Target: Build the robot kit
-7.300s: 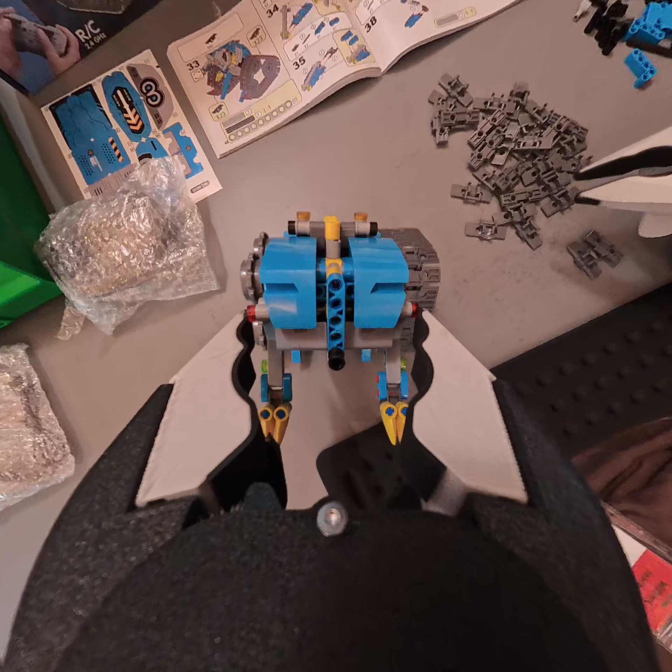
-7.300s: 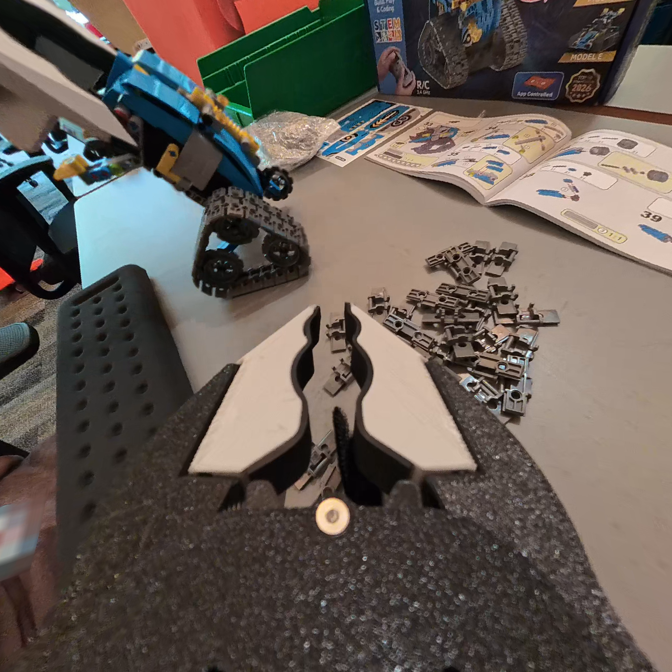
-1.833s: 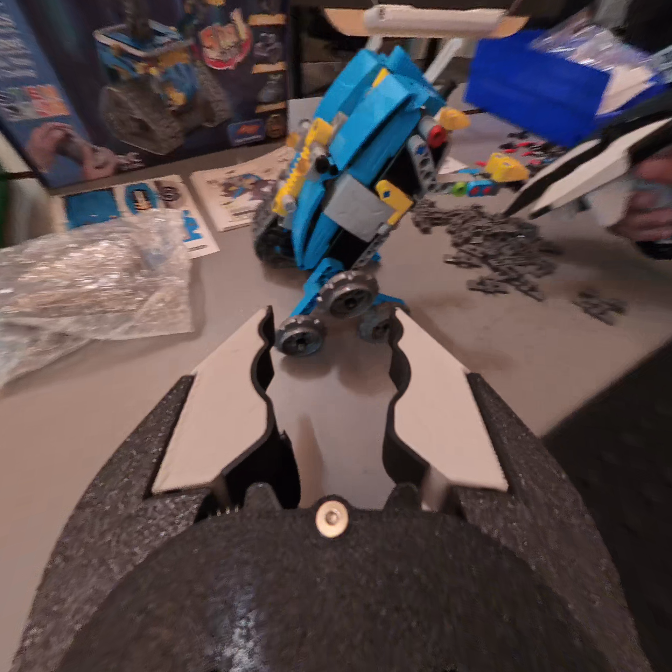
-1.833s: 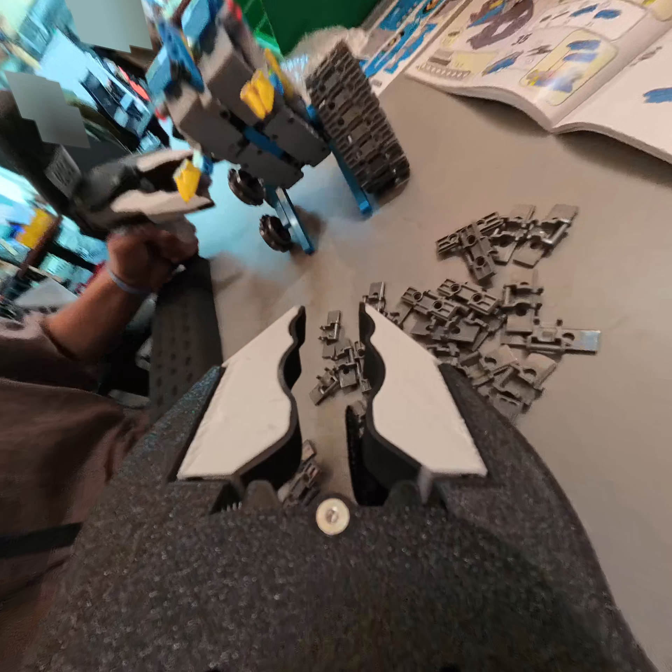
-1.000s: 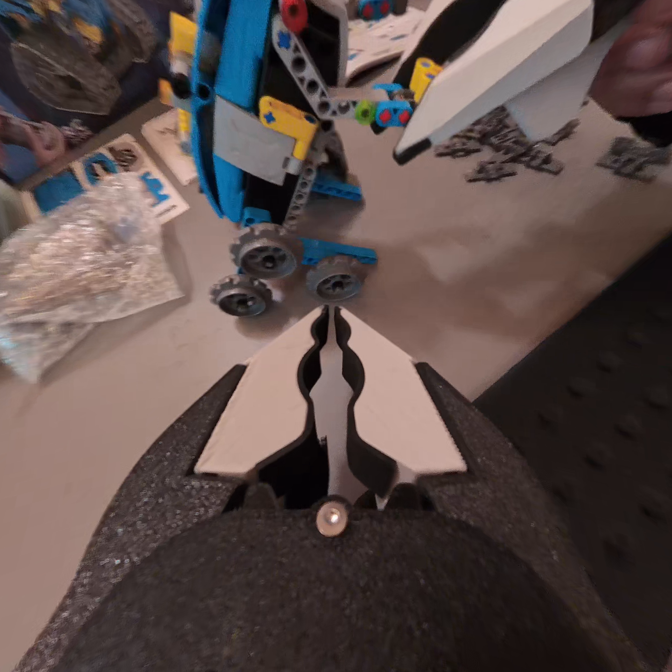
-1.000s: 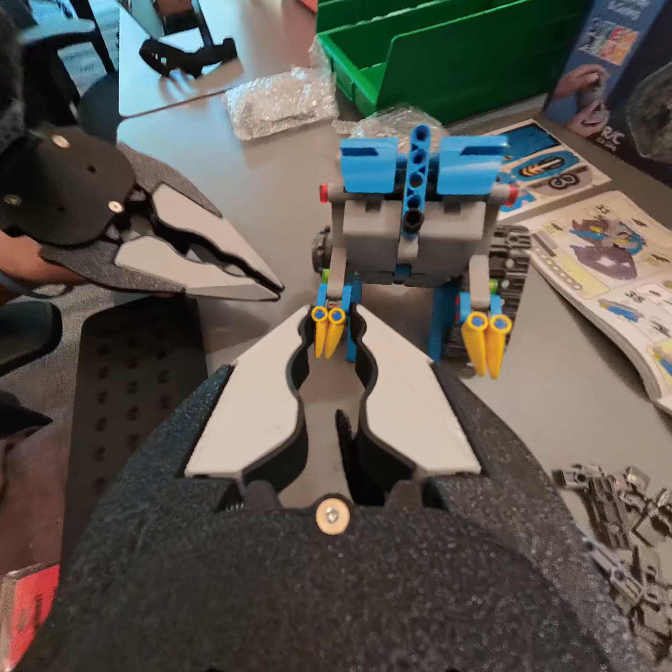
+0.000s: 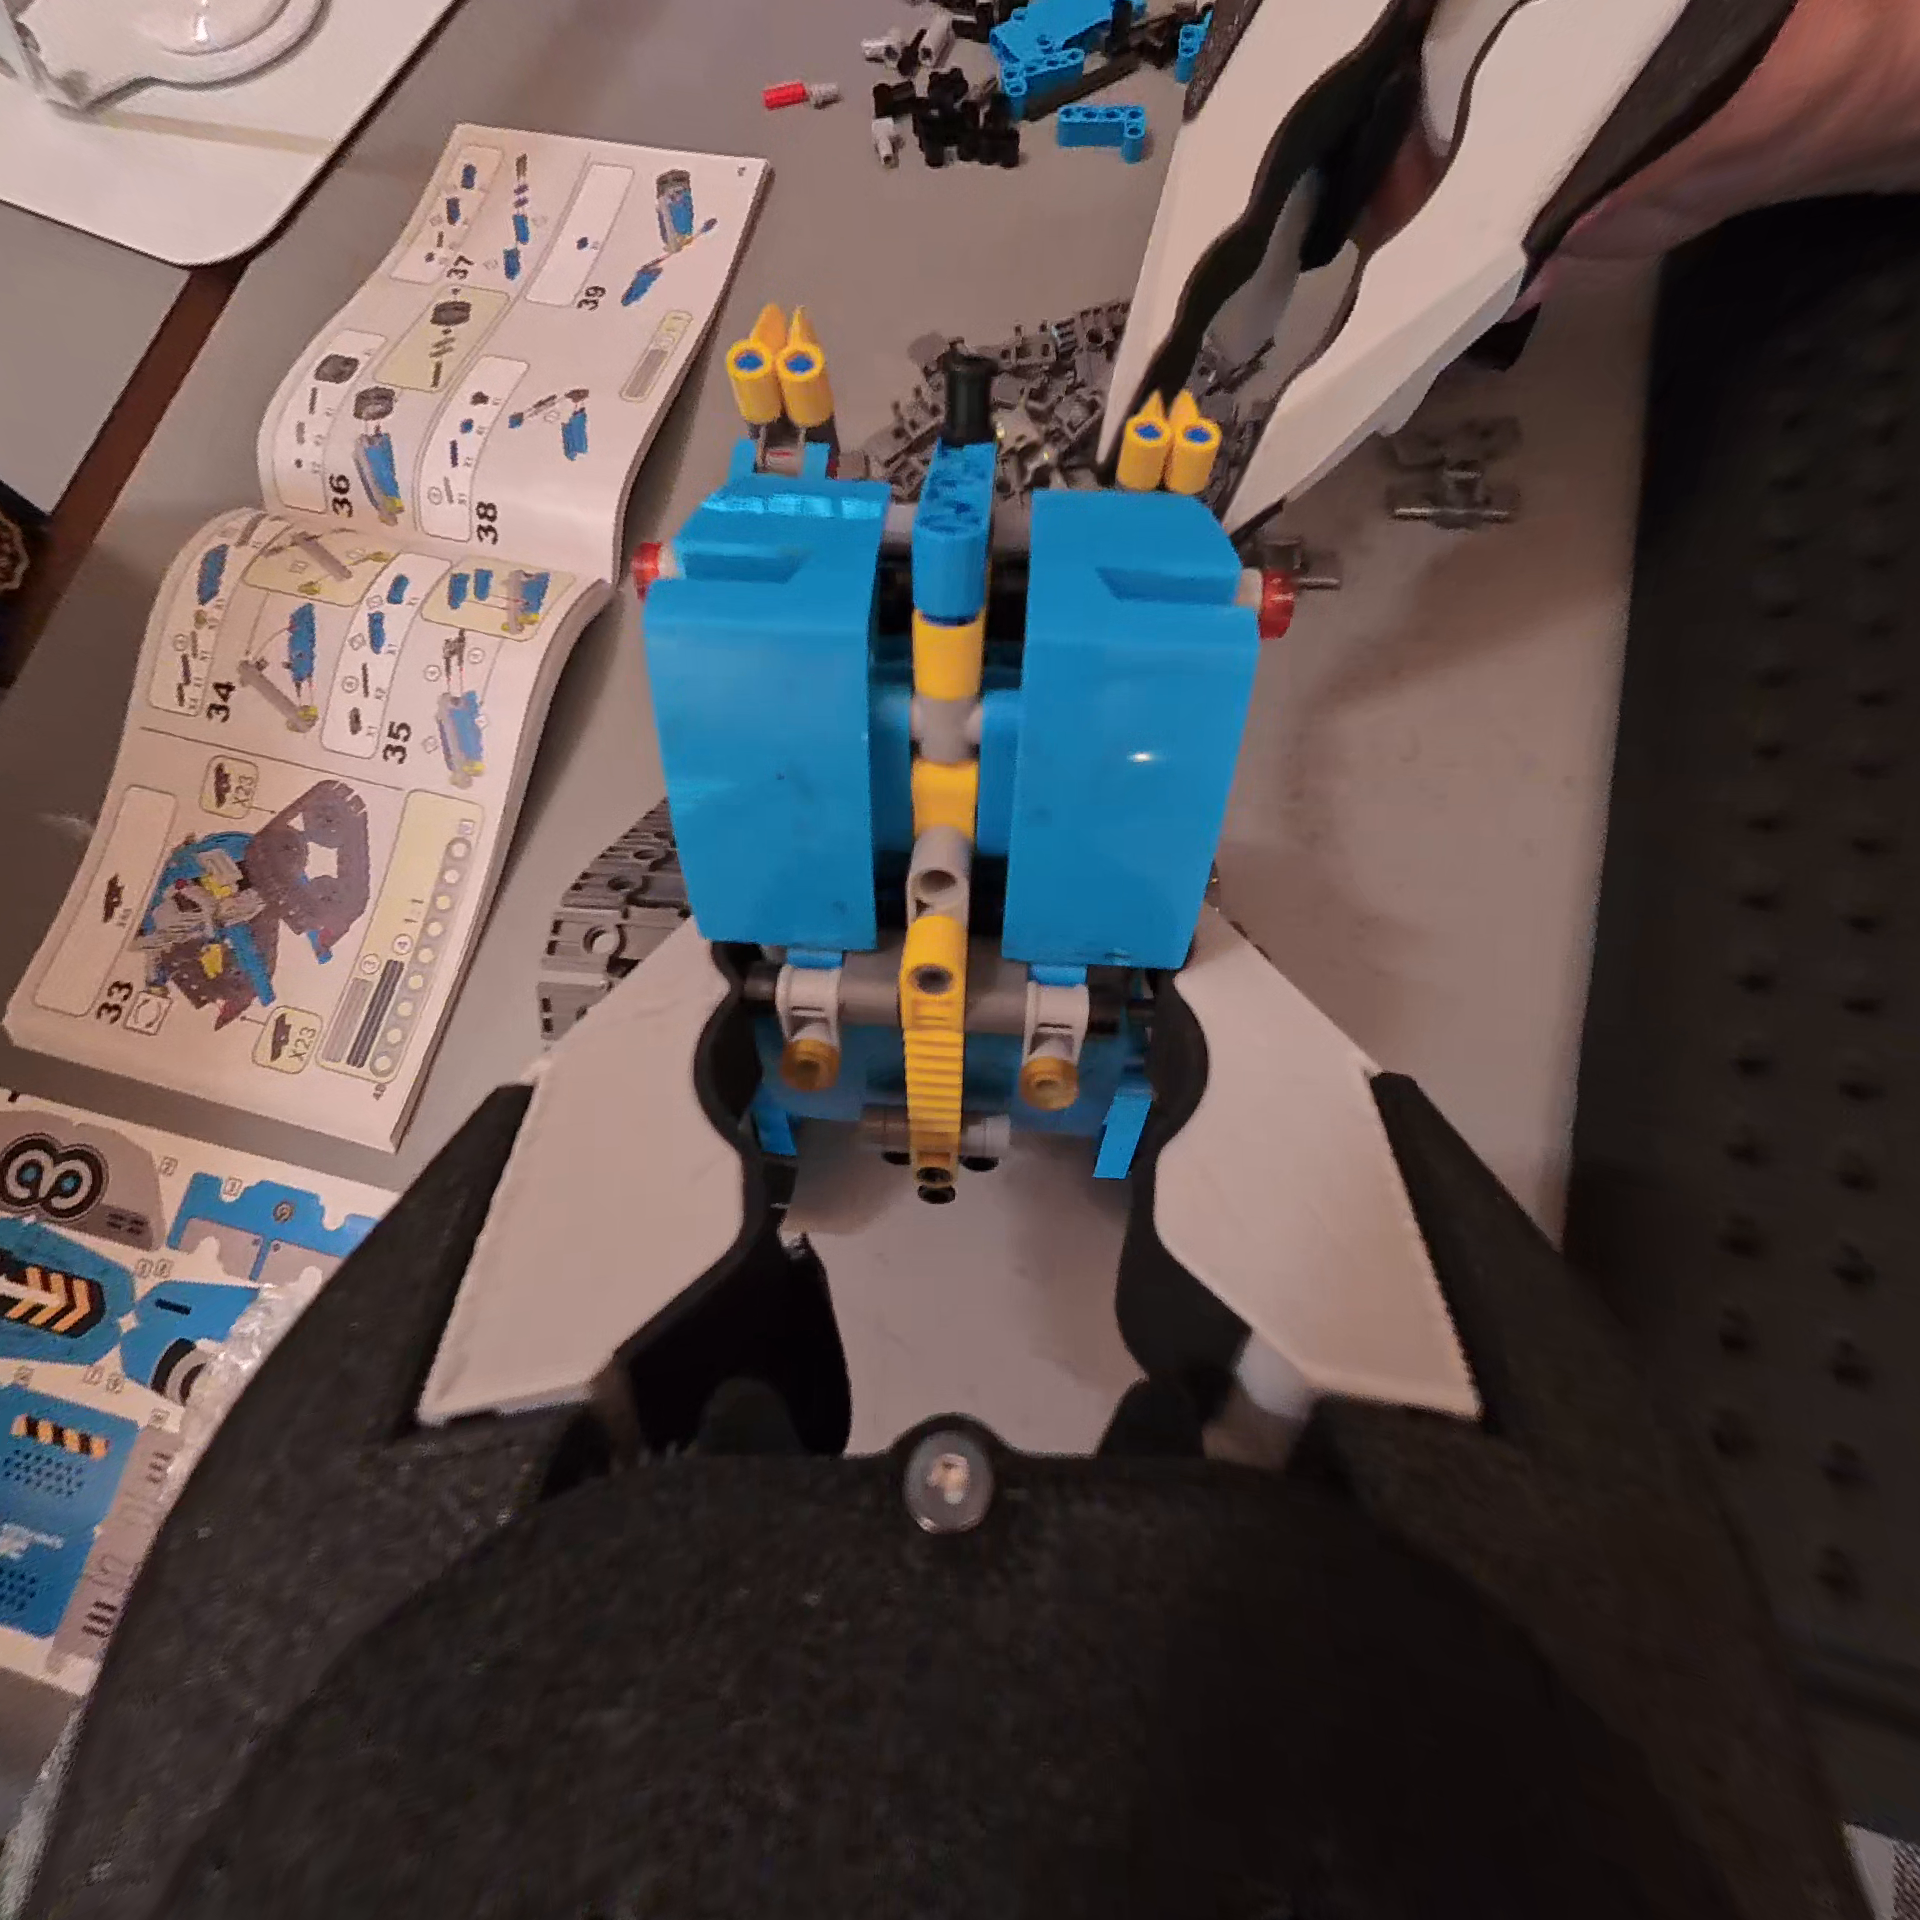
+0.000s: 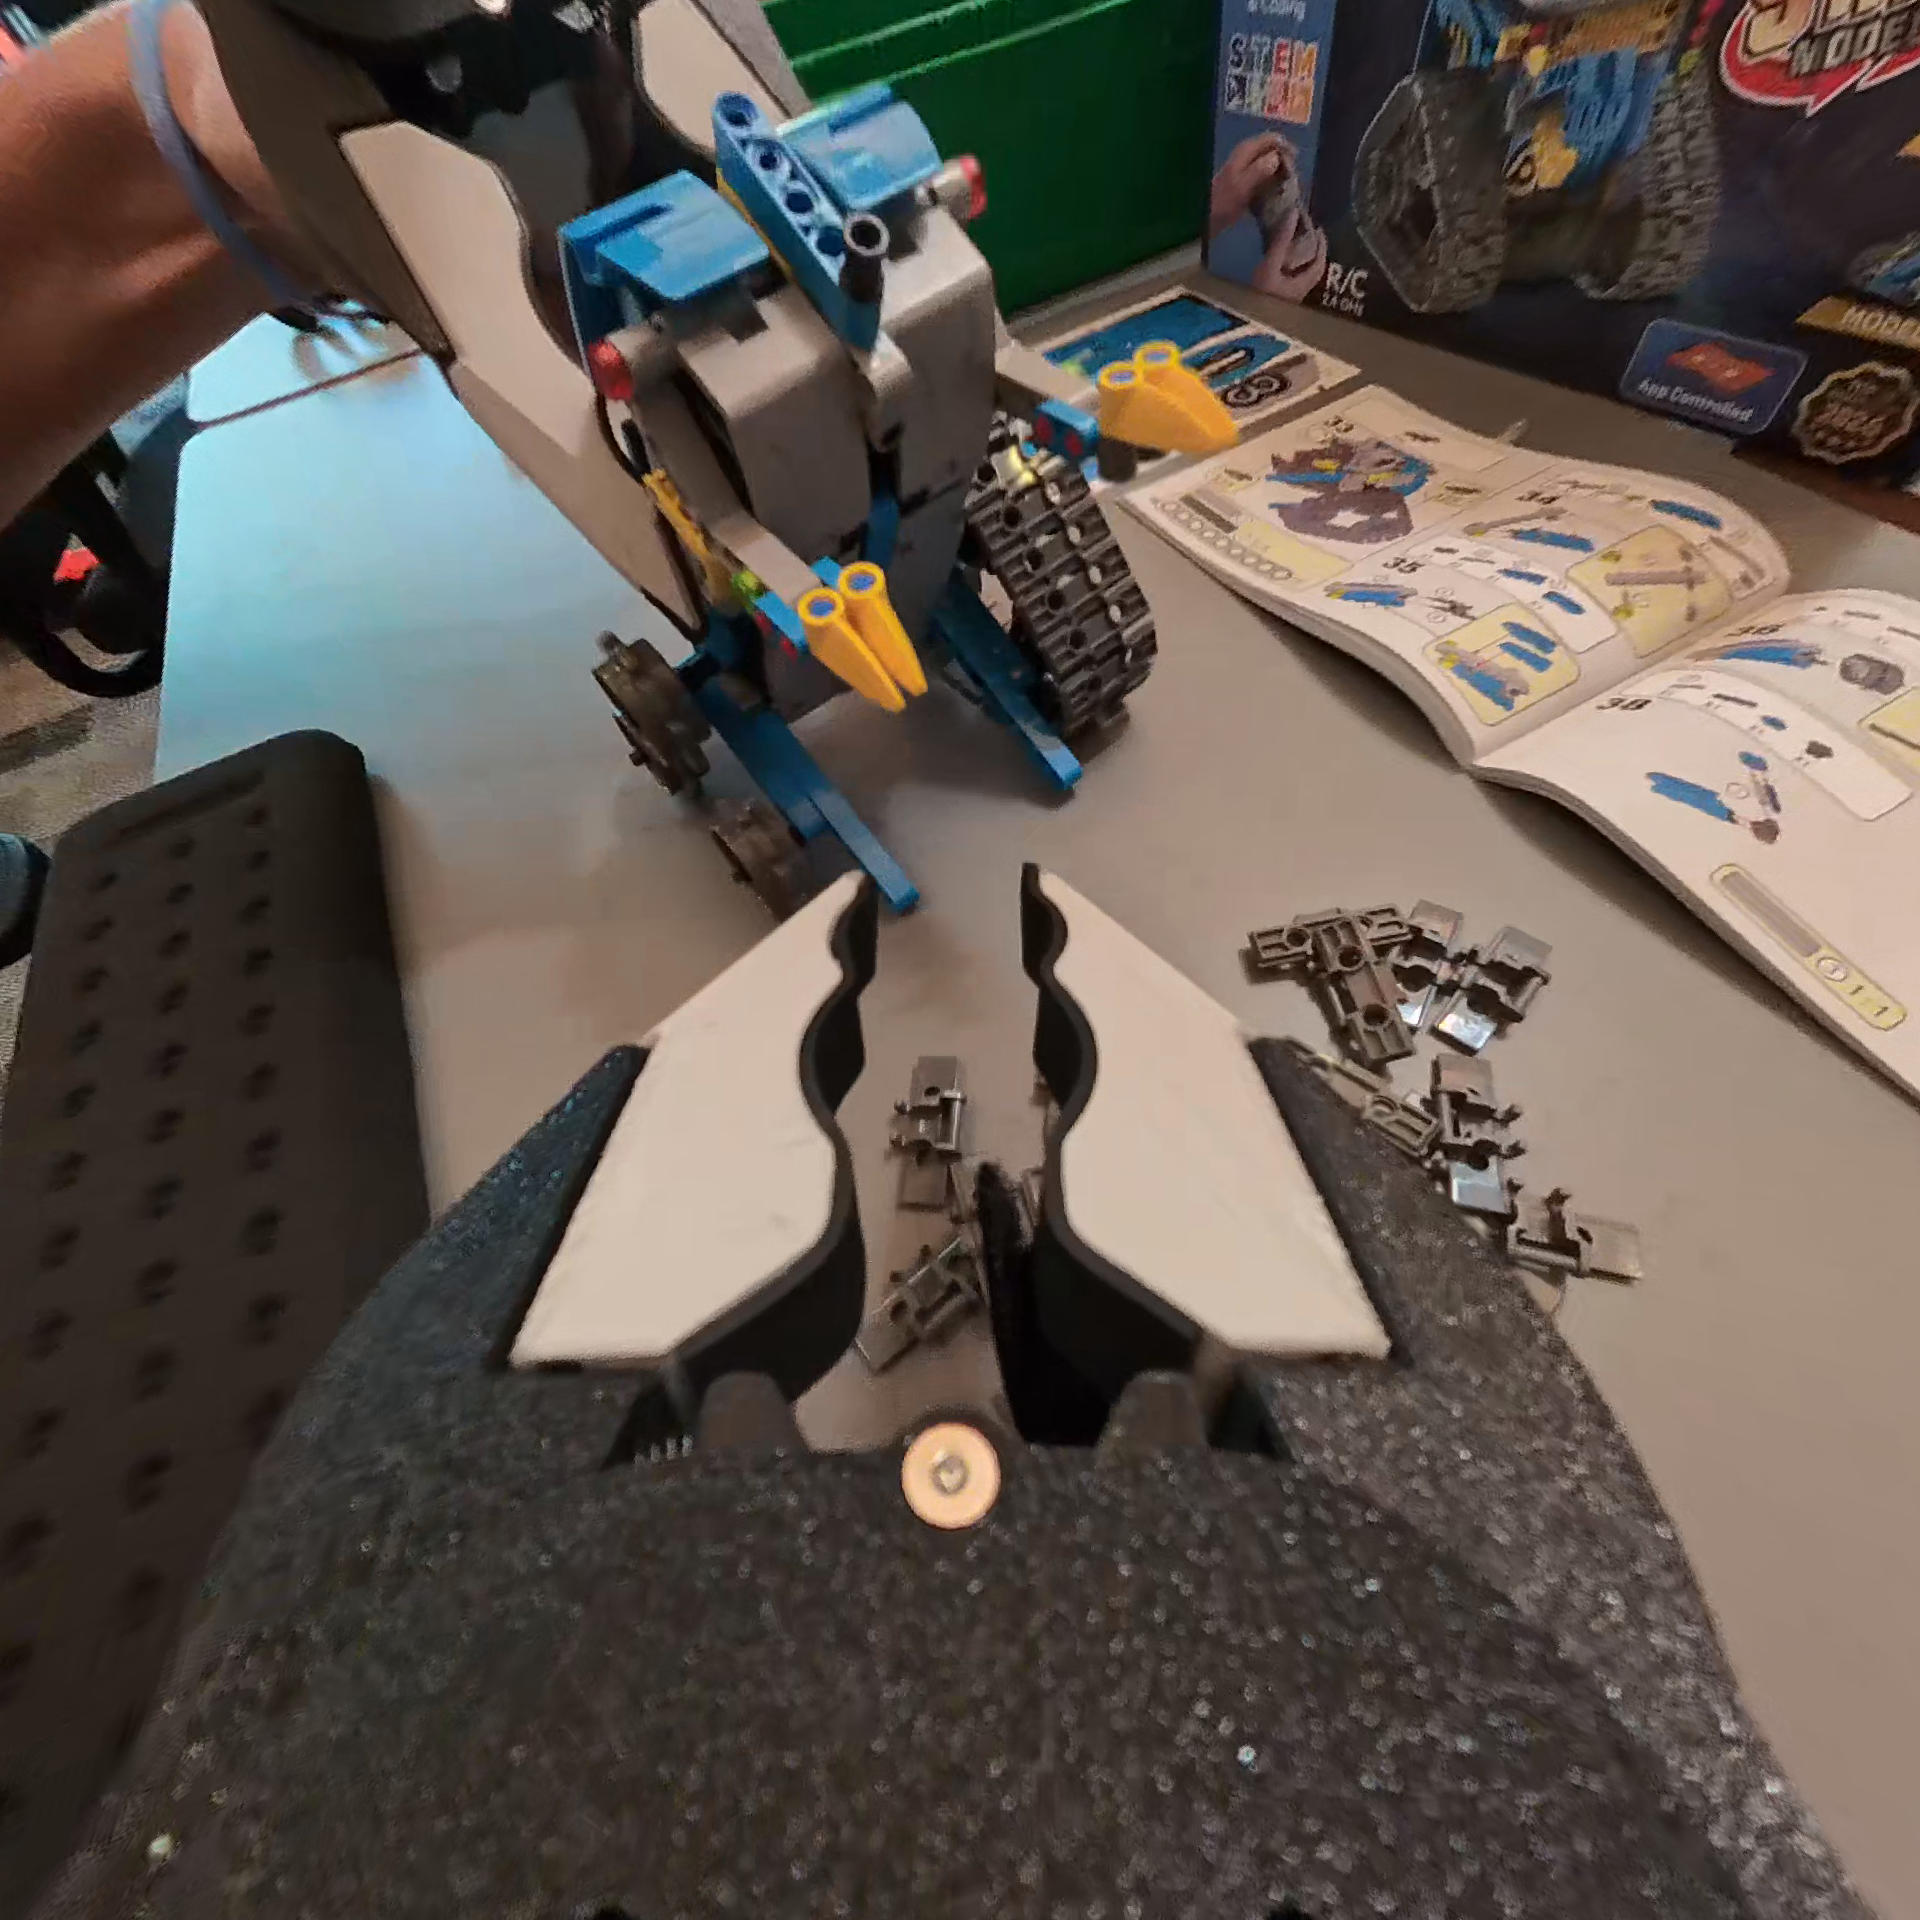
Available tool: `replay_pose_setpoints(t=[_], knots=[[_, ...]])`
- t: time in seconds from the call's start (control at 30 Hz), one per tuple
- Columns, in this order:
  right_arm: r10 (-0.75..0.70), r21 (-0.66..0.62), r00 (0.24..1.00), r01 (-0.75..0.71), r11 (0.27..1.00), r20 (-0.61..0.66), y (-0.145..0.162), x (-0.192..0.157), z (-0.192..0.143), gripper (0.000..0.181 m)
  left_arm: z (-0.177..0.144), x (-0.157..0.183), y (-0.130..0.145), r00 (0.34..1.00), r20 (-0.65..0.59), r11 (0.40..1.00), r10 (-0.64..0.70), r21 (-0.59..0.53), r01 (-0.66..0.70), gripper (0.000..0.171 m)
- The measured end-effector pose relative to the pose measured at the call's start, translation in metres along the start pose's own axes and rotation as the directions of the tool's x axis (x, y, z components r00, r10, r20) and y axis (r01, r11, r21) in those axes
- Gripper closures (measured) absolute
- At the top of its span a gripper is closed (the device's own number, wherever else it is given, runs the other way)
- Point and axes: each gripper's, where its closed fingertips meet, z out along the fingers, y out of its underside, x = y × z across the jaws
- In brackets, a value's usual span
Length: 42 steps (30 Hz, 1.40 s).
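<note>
Left wrist view is filled by a blue, grey and yellow brick vehicle (image 7: pixel 940 727), which is clamped at its rear between the two fingers of the left tool (image 7: pixel 940 1023). It is held nose-away and tipped up, with one bare wheel (image 8: pixel 652 712) close to the grey tabletop (image 8: pixel 436 582), though contact cannot be told. A grey tread belt (image 8: pixel 1060 603) is fitted on one side only; the near side shows bare wheels. Two pairs of yellow claws (image 8: pixel 862 639) project from the front.

The right tool (image 8: pixel 945 914) is seen with its fingers apart and nothing between them, low over the tabletop just in front of the vehicle's blue frame. Loose grey track links (image 8: pixel 1392 987) are scattered under and beside it. In the left view its tips reach down by one yellow claw pair.

Farther out, an open instruction booklet (image 8: pixel 1558 582) lies flat, with a sticker sheet (image 7: pixel 73 1340) near it. A printed box (image 8: pixel 1558 187) and a green bin (image 8: pixel 1049 135) stand behind. A black perforated mat (image 8: pixel 177 1039) lies at the tabletop's near edge, and small black and blue parts (image 7: pixel 997 94) are heaped beyond
</note>
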Motion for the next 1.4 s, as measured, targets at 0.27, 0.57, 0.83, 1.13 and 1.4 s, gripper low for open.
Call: replay_pose_setpoints(t=[0.27,0.57,0.83,1.13,1.4], knots=[[0.015,0.012,1.0,-0.015,1.0,0.007,-0.001,0.003,0.0,0.154,-0.018,0.004,0.004,0.985,0.139,0.994,0.106,-0.045,-0.101,0.097],[0.086,0.042,0.996,-0.088,0.995,0.035,-0.006,0.009,0.0,0.155,-0.054,0.017,0.004,0.964,0.232,0.992,0.127,-0.007,-0.129,0.098],[0.121,0.057,0.992,-0.123,0.991,0.035,-0.006,0.014,-0.005,0.155,-0.163,-0.002,0.059,0.95,0.291,0.991,-0.112,0.103,0.086,0.098],[0.102,0.012,0.993,-0.103,0.995,0.062,-0.003,0.005,0.007,0.155,-0.205,-0.055,0.176,0.764,0.471,0.878,-0.442,0.051,0.476,0.097],[0.101,0.015,0.993,-0.102,0.995,0.064,0.0,0.004,0.0,0.155,-0.185,-0.056,0.181,0.726,0.514,0.866,-0.457,0.074,0.494,0.096]])
